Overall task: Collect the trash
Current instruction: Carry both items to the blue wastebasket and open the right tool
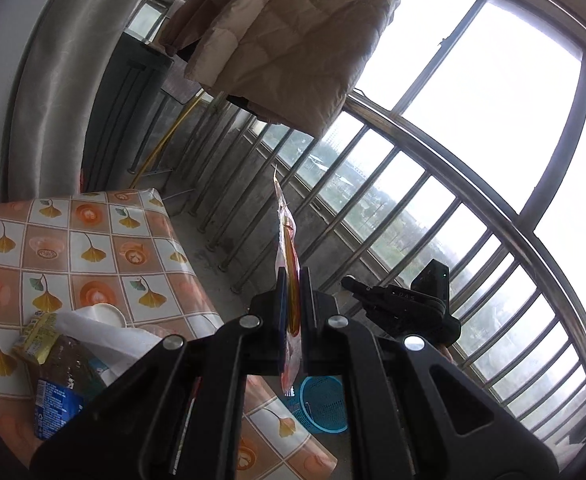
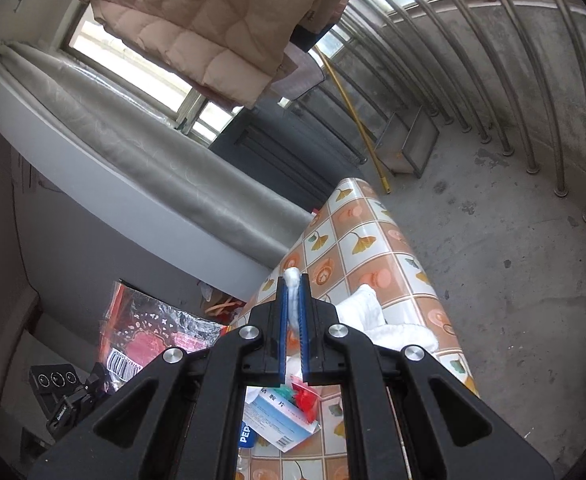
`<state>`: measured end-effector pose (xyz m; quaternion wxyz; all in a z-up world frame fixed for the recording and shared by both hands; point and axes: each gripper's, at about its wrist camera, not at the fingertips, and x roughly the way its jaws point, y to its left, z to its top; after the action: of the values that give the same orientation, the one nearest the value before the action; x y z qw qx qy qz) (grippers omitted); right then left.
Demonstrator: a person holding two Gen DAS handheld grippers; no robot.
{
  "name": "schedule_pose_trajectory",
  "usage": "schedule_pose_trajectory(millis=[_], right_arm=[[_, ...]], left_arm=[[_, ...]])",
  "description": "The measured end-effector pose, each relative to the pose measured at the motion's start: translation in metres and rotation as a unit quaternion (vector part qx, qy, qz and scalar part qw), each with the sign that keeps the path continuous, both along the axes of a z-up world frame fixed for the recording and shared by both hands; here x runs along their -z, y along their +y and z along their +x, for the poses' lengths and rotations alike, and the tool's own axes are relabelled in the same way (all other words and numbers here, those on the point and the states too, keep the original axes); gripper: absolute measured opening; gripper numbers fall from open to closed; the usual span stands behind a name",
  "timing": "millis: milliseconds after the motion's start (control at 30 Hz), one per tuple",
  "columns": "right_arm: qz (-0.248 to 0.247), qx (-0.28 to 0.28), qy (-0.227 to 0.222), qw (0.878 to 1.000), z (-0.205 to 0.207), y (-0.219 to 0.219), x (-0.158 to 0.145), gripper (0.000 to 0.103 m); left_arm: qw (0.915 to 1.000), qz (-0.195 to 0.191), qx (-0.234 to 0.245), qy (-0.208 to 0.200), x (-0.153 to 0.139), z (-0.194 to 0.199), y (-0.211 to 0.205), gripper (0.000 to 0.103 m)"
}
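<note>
My left gripper point(image 1: 292, 276) is shut on a thin orange and white wrapper point(image 1: 287, 240), held edge-on in the air beyond the table edge, above a blue mesh basket point(image 1: 325, 404) on the floor. My right gripper point(image 2: 293, 280) is shut on a white tissue wad point(image 2: 293, 292), held above the table point(image 2: 369, 248) with the orange ginkgo-pattern cloth. On the table lie more trash: a crumpled white tissue point(image 2: 377, 320), a small medicine box point(image 2: 281, 420), a red wrapper point(image 2: 305, 396). The left wrist view shows a yellow packet point(image 1: 39, 338), a plastic bottle point(image 1: 59, 384) and a white tissue point(image 1: 101, 332).
The other gripper's body point(image 1: 409, 304) shows to the right in the left wrist view. A metal railing point(image 1: 373, 200) and windows bound the balcony. A beige quilt point(image 1: 289, 36) hangs overhead. A yellow broom handle point(image 2: 353, 116) and dustpan point(image 2: 407, 144) stand by the railing. A shiny red bag point(image 2: 149, 332) lies at the left.
</note>
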<state>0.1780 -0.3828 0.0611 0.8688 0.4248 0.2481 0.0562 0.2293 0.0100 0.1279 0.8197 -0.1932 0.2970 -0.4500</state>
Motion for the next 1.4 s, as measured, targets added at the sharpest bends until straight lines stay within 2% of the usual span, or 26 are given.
schedule_pose_trajectory(millis=[233,500,767,1033,1167,1300,1333,1367,1400], right_arm=[[0.000,0.059,0.007,0.998,-0.079,-0.042,0.012,0.005],[0.011,0.141,0.037,0.989,-0.152,-0.097,0.046,0.005],[0.039,0.220,0.085,0.971,-0.213,-0.163,0.104,0.005],[0.073,0.283,0.135,0.947,-0.244,-0.231,0.176,0.005],[0.082,0.311,0.155,0.934,-0.251,-0.258,0.204,0.006],[0.093,0.323,0.181,0.924,-0.250,-0.283,0.235,0.009],[0.097,0.324,0.192,0.921,-0.250,-0.289,0.244,0.013],[0.101,0.331,0.209,0.915,-0.251,-0.293,0.253,0.028],[0.101,0.347,0.227,0.905,-0.255,-0.296,0.261,0.040]], left_arm=[[0.9973,0.046,0.056,-0.012,0.011,-0.035,-0.077,0.003],[0.9843,0.107,0.139,-0.017,0.046,-0.075,-0.196,0.003],[0.9594,0.175,0.221,0.003,0.110,-0.112,-0.325,0.003],[0.9340,0.221,0.277,0.045,0.181,-0.128,-0.436,0.003],[0.9255,0.237,0.290,0.059,0.214,-0.138,-0.480,0.004],[0.9159,0.254,0.302,0.073,0.245,-0.142,-0.518,0.004],[0.9111,0.265,0.306,0.077,0.256,-0.143,-0.527,0.011],[0.9071,0.279,0.305,0.081,0.263,-0.142,-0.535,0.021],[0.9043,0.292,0.300,0.085,0.270,-0.142,-0.540,0.025]])
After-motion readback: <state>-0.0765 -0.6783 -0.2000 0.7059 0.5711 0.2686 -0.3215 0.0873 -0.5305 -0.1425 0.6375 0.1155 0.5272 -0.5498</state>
